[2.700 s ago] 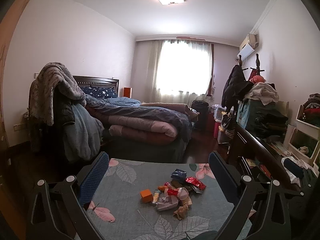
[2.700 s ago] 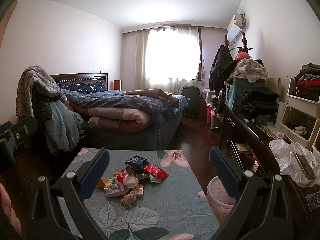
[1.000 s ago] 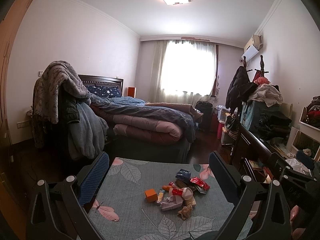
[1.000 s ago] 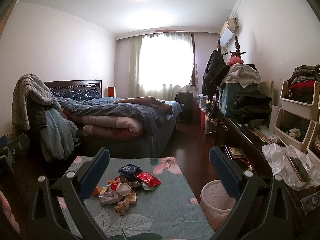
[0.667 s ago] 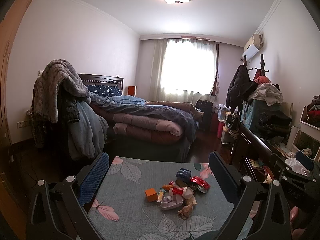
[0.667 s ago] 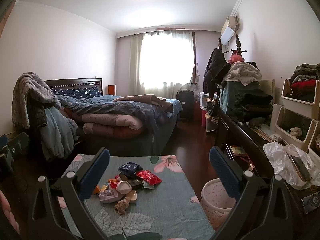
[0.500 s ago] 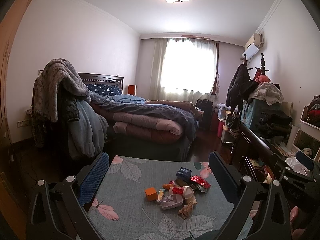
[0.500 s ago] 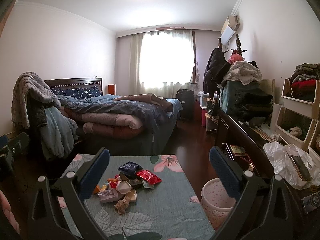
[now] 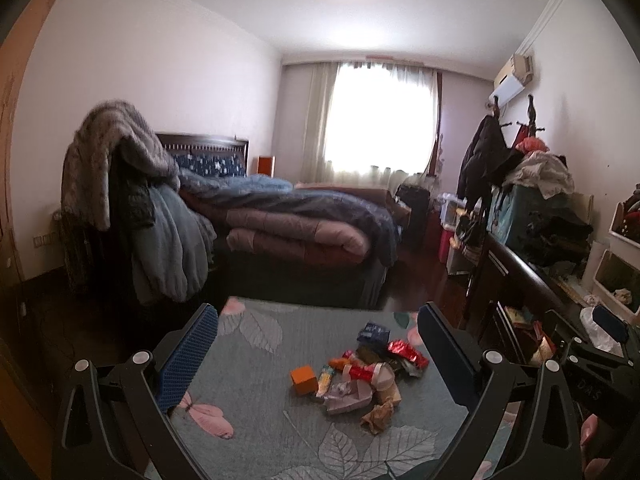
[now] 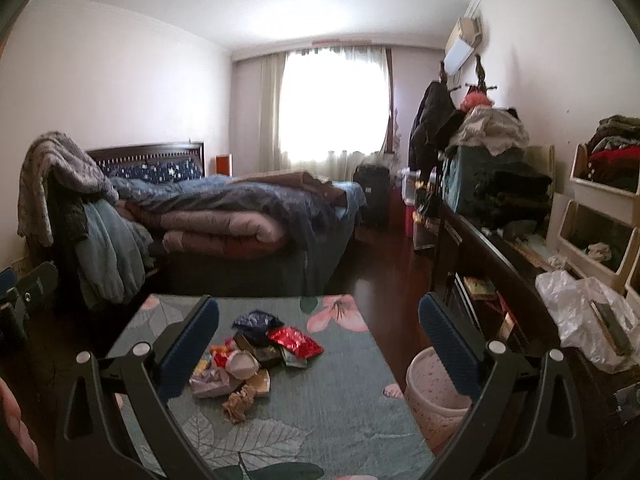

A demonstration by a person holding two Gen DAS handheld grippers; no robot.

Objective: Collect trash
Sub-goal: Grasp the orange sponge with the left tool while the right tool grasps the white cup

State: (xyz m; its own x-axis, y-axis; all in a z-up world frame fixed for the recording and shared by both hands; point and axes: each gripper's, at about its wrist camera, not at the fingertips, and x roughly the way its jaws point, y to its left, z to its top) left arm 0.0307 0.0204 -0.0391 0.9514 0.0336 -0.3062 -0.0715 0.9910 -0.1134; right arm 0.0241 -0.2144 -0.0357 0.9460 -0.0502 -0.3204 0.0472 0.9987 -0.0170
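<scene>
Your left claw (image 9: pixel 318 344) stands with its jaws spread wide and nothing between them, above the near edge of the counter (image 9: pixel 256 364), which is covered with a teal leaf-and-flower cloth. Your right claw (image 10: pixel 318 336) is likewise spread wide and empty, held over the same counter.

The trash pile (image 10: pixel 248 360) lies loose near the counter's middle: a red foil wrapper (image 10: pixel 296 342), a dark blue wrapper (image 10: pixel 256 320), a crumpled brown paper (image 10: pixel 240 396) nearest you, and pale folded paper (image 10: pixel 210 384). In the left wrist view an orange cube (image 9: pixel 303 379) sits just left of the pile, apart from it. Neither claw touches any piece.

A pale pink speckled bin (image 10: pixel 434 392) stands on the floor just beside the counter's right edge, partly hidden behind your right claw's right finger.

Beyond the counter a bed (image 10: pixel 240 216) heaped with folded quilts fills the far side. A dark desk (image 10: pixel 480 264) runs along the right wall, cluttered with a white plastic bag (image 10: pixel 576 312), with stacked clothes and storage bins (image 10: pixel 600 208) behind it.
</scene>
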